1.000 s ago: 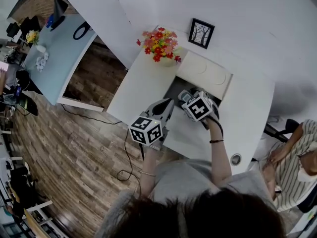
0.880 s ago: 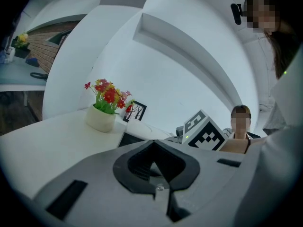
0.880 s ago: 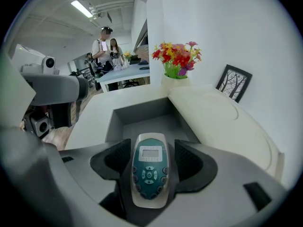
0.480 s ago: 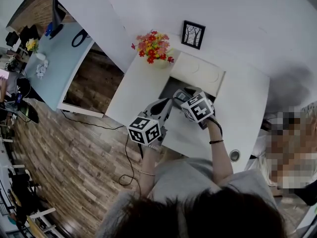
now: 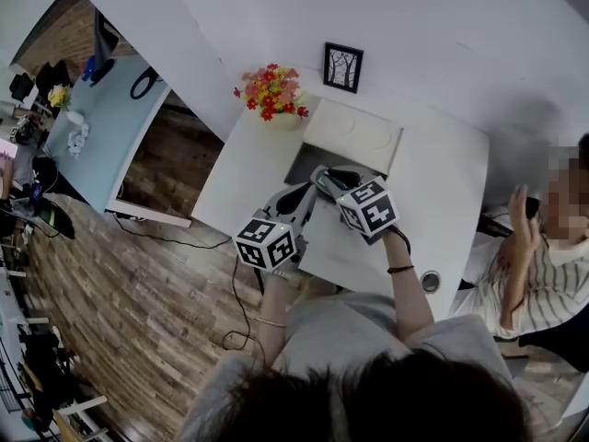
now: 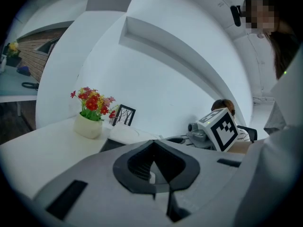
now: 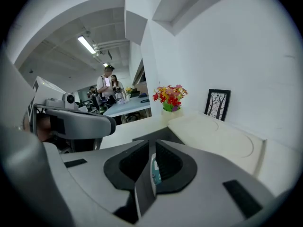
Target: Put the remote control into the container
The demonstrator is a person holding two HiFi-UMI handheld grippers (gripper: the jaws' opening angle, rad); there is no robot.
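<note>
**Ana:** What is new in the head view?

**Ben:** The right gripper has crept a bit further over the open dark container than a second ago. I think the drop is close now. The left gripper has hardly moved. A person at 3 o'clock has lifted a hand.

**Ana:** How are the arms?

**Ben:** Both come up from 6 o'clock. The right arm is long and nearly straight, and it points to 11 o'clock. The left arm is tucked in more. Its gripper points to 1 o'clock and sits at 7 o'clock of the right one. On the white table, the cream lid lies at 2 o'clock of the container. The flowers stand at 11 o'clock of it.

**Ana:** And the left gripper view?

**Ben:** Its jaws are pressed together with nothing in them. It just waits above the table. The right gripper's marker cube shows at 3 o'clock.

**Ana:** And the right gripper view?

**Ben:** Its jaws are almost together. They pinch the thin remote control on its edge, and I can see blue-green buttons. The dark container lies just ahead at 12 o'clock. The remote control is not inside yet. I think the gripper needs to dip down and then let go.
</note>
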